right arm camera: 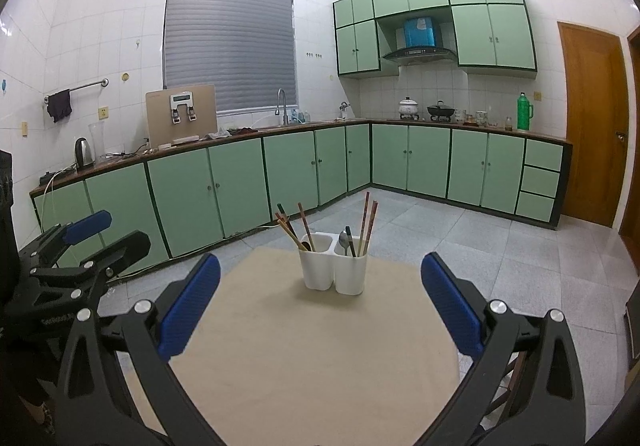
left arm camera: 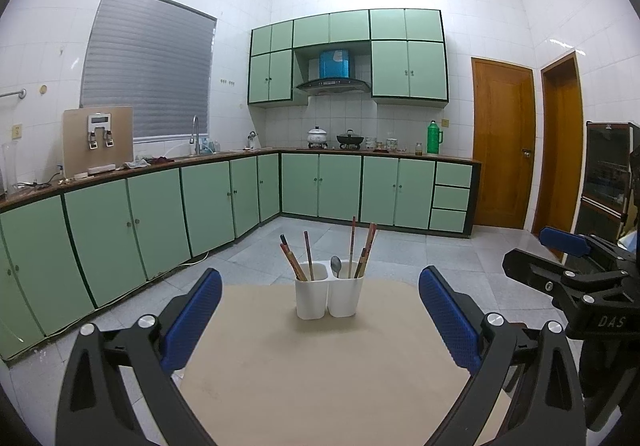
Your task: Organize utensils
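Observation:
A white two-compartment utensil holder (left arm camera: 329, 296) (right arm camera: 334, 266) stands near the far edge of a beige table (left arm camera: 320, 366) (right arm camera: 312, 346). Several reddish-brown chopsticks (left arm camera: 296, 260) (right arm camera: 290, 228) lean in the left compartment. More chopsticks (left arm camera: 362, 250) (right arm camera: 368, 224) and a metal spoon (left arm camera: 336, 266) (right arm camera: 343, 239) stand in the right compartment. My left gripper (left arm camera: 320, 310) is open and empty, short of the holder. My right gripper (right arm camera: 320, 298) is open and empty, also short of it. Each gripper shows at the edge of the other's view: the right gripper (left arm camera: 568, 258), the left gripper (right arm camera: 86, 236).
Green kitchen cabinets (left arm camera: 160, 214) (right arm camera: 240, 182) run along the left and back walls, with a countertop carrying a water dispenser (right arm camera: 182, 114), kettle (right arm camera: 84, 152), pots and a green thermos (left arm camera: 433, 137). Wooden doors (left arm camera: 502, 142) stand at the right. Grey tiled floor surrounds the table.

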{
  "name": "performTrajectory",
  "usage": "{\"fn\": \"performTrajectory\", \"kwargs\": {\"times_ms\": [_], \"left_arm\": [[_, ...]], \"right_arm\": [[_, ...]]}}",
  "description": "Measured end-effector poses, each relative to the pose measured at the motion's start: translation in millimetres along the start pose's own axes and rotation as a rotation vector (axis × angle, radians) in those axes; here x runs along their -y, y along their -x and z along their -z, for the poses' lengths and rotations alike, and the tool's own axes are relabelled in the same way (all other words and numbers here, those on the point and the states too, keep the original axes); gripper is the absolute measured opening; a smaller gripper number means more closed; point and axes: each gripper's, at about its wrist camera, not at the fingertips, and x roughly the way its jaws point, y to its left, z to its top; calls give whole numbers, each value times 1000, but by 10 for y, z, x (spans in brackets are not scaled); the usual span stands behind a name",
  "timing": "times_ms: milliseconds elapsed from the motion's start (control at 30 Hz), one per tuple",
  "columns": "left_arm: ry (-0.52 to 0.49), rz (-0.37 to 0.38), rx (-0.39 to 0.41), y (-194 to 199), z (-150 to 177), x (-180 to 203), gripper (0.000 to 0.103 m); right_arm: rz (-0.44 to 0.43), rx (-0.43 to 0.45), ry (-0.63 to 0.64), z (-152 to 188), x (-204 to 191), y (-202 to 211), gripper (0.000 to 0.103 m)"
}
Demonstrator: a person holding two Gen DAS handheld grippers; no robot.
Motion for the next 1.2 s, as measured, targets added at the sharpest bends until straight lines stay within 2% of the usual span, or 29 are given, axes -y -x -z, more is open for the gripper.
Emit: {"fn": "performTrajectory", "kwargs": {"times_ms": [1200], "left_arm": [[4, -4, -8, -29, 11, -34, 97]], "right_arm": [[0, -6, 6, 53, -28, -19, 98]]}}
